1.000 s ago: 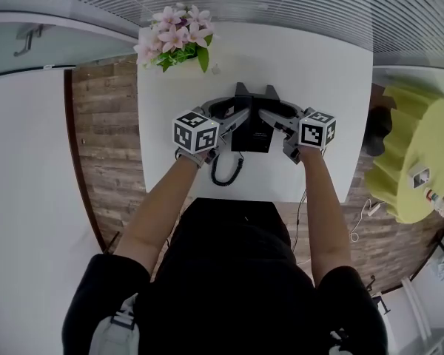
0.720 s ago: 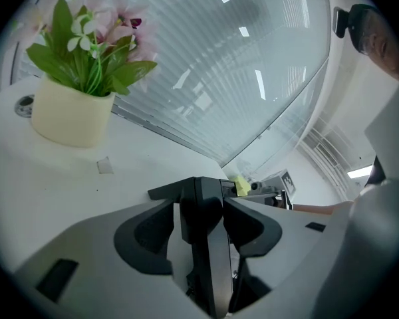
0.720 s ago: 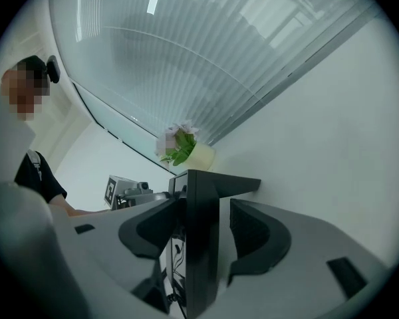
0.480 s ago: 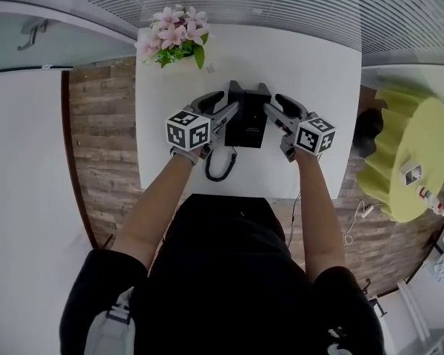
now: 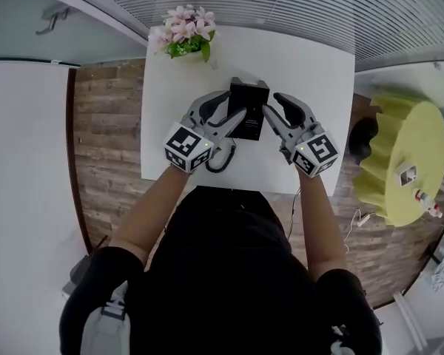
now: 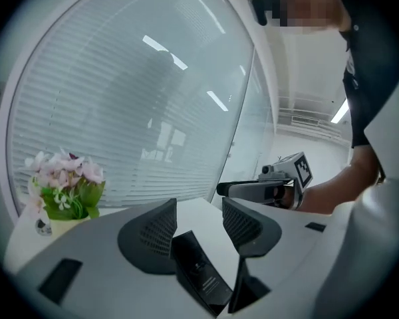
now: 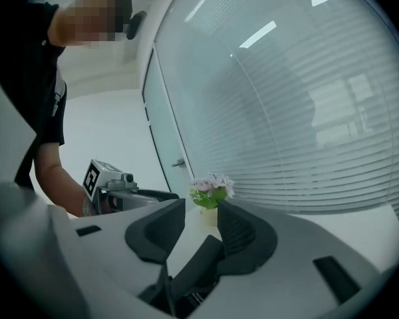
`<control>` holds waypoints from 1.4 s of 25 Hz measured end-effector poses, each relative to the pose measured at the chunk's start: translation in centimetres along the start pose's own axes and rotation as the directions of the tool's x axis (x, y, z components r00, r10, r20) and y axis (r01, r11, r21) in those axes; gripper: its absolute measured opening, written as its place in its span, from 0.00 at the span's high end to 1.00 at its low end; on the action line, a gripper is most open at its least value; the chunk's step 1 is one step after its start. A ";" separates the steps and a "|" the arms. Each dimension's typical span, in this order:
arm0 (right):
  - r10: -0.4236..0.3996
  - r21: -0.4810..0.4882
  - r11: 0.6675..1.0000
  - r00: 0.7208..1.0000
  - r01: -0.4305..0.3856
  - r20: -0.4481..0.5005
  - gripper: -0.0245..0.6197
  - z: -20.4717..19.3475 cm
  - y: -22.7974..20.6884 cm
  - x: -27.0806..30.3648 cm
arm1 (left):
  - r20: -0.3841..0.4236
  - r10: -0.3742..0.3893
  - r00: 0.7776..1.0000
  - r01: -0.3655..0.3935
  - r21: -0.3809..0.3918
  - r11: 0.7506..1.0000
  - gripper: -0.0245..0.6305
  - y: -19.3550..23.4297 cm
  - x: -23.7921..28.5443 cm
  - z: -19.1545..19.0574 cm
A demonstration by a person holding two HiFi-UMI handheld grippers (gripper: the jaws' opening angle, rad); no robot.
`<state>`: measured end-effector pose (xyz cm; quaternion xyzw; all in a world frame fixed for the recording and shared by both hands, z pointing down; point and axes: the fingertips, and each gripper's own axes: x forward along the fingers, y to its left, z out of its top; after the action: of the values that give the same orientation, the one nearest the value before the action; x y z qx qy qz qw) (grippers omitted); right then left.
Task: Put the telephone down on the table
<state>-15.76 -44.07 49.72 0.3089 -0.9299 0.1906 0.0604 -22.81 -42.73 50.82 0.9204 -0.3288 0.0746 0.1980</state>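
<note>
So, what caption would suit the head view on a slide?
Telephone resting on the white table by pink flowers; left hand-held gripper just opened, right hand-held gripper empty, jaws just closing partway.

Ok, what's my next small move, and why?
Probably draw both grippers back toward you: the telephone rests on the table, and the left gripper, jaws just opened, and right gripper, jaws just closing partway, press on nothing.

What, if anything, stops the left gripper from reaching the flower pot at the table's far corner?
Probably nothing, so yes: the left gripper, jaws apart after just opening and holding nothing, hangs by the telephone, and only bare table lies between it and the flower pot.
</note>
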 end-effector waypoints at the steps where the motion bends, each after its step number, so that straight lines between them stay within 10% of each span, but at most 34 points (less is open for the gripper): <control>1: 0.007 -0.020 1.000 1.000 -0.007 0.012 0.71 0.9 0.9 -0.3 | 0.016 -0.008 1.000 0.008 0.015 1.000 0.63 -1.0 -0.6 0.9; 14: 0.098 -0.165 0.984 0.981 -0.070 0.170 0.92 9.2 10.1 -5.6 | 0.206 0.044 0.978 -0.085 0.198 0.976 0.94 -8.9 -6.4 8.9; 35: 0.084 -0.249 0.968 0.969 -0.024 0.233 0.93 12.7 13.2 -8.9 | 0.244 0.009 0.970 -0.072 0.254 0.964 0.95 -13.0 -8.4 12.9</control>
<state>-16.46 -34.36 31.81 0.2944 -0.9547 0.0373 -0.0208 -20.93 -34.08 32.70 0.9337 -0.3565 0.0092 0.0320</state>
